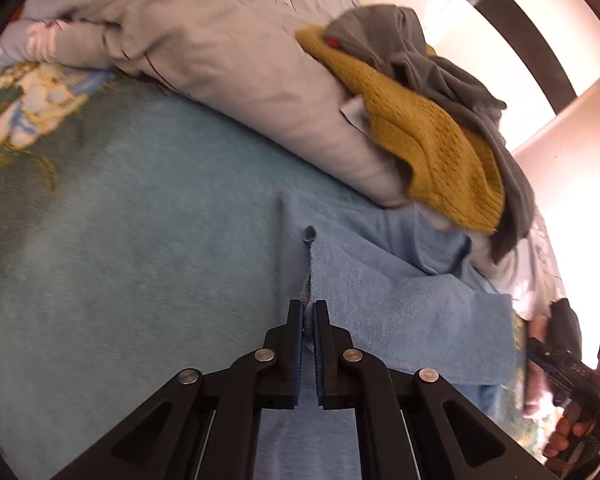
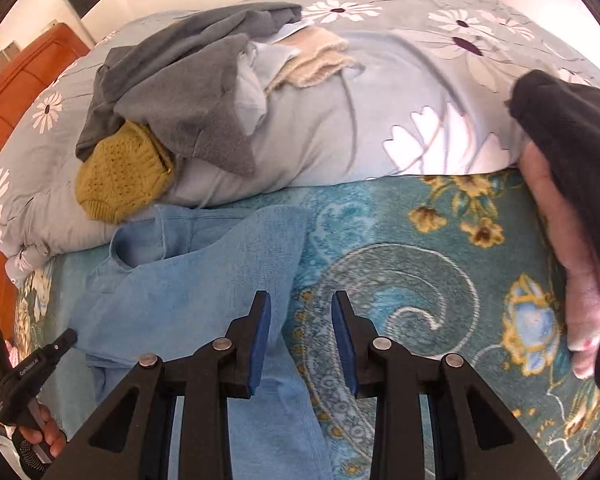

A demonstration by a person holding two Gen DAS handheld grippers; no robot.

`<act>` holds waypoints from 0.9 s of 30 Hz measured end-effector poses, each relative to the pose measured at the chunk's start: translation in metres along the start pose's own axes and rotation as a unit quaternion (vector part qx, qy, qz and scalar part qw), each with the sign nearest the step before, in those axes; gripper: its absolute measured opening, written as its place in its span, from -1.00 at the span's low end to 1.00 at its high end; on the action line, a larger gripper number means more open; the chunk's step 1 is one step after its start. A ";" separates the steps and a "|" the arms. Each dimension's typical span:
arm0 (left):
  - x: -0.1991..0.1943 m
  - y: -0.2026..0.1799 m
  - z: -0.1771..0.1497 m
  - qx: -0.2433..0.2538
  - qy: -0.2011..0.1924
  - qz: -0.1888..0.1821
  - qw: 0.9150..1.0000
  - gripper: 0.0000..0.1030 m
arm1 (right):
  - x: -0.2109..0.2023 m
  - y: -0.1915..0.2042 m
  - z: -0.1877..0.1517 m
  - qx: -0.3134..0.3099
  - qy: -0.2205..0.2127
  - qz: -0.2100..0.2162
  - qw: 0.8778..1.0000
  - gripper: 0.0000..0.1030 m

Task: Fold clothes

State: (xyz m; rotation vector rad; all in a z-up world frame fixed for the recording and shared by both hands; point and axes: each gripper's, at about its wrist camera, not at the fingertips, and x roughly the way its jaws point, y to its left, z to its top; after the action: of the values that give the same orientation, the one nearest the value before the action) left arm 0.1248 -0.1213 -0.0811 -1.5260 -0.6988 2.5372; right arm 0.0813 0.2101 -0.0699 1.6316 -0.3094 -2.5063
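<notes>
A light blue garment (image 1: 400,280) lies spread on the teal blanket, partly folded over itself. My left gripper (image 1: 309,307) is shut on its raised left edge, and the cloth shows pinched between the blue pads. In the right wrist view the same light blue garment (image 2: 204,280) reaches from the duvet down to the frame's bottom. My right gripper (image 2: 301,299) hangs open over the garment's right edge with nothing between its fingers. The left gripper (image 2: 32,368), held by a hand, is at that garment's left edge. The right gripper (image 1: 572,364) appears at the far right of the left wrist view.
A rolled grey floral duvet (image 2: 340,120) lies behind the garment. On it are a mustard knit sweater (image 2: 120,176), a grey garment (image 2: 180,92) and a cream cloth (image 2: 312,60). A person's bare limb in dark cloth (image 2: 572,240) rests on the patterned teal blanket (image 2: 420,288). An orange headboard (image 2: 16,92) stands at left.
</notes>
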 end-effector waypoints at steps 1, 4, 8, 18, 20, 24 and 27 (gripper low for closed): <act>0.005 0.002 0.000 -0.002 0.010 -0.002 1.000 -0.90 | 0.003 0.003 -0.001 -0.005 0.001 0.008 1.000 -0.37; 0.022 0.003 0.001 0.006 0.042 0.008 0.999 -0.90 | 0.017 0.016 -0.007 -0.031 0.020 0.010 0.999 -0.37; 0.031 0.007 0.002 0.013 0.059 0.021 0.998 -0.84 | 0.043 0.018 -0.016 -0.054 0.060 -0.030 0.996 -0.37; 0.013 0.025 -0.002 -0.023 0.094 -0.040 0.994 -0.45 | 0.031 -0.005 -0.028 -0.006 0.067 0.013 0.998 -0.34; 0.006 0.033 -0.014 -0.025 0.101 -0.038 0.994 -0.25 | 0.021 -0.013 -0.038 0.006 0.066 0.034 0.997 -0.34; -0.009 0.050 -0.041 -0.039 0.130 -0.049 0.990 -0.24 | 0.012 -0.042 -0.080 0.047 0.096 0.061 0.992 -0.34; -0.019 0.062 -0.061 -0.050 0.152 -0.059 0.985 -0.24 | 0.001 -0.054 -0.110 0.061 0.116 0.070 0.989 -0.34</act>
State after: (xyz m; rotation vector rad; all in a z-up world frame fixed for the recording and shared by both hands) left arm 0.1955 -0.1627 -0.1160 -1.7944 -0.8526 2.1483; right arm 0.1813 0.2518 -0.1276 1.8552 -0.5360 -2.2087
